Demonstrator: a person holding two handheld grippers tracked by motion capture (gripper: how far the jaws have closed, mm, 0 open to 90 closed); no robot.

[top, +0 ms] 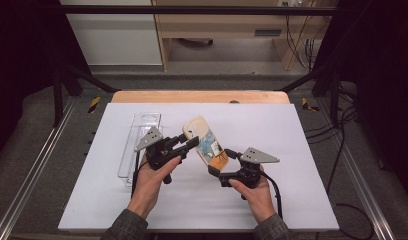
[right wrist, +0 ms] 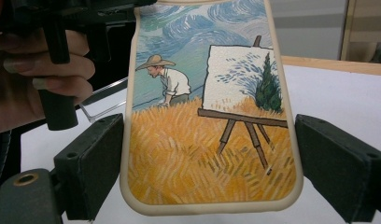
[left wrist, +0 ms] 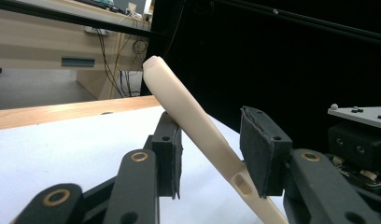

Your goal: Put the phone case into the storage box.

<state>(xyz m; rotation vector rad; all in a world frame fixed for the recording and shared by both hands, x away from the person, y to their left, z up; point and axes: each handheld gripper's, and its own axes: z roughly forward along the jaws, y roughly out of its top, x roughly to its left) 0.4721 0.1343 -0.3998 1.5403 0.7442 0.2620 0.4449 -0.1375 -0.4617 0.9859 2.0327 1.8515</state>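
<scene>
Your left gripper (top: 192,142) has its jaws closed onto the thin edges of the phone case (top: 207,141), held tilted above the table's (top: 292,150) middle. Your right gripper (top: 219,161) spans the case's near end, jaws apparently just off its sides. A clear tray (top: 137,145) lies left.

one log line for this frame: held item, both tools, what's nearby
item: phone case off the table | left tool: pads on its faces near the top | right tool: jaws either side of bottom end, contact unclear | nearby: clear tray on white mat

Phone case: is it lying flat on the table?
No, the phone case is lifted off the table, tilted between the left gripper and right gripper.
</scene>
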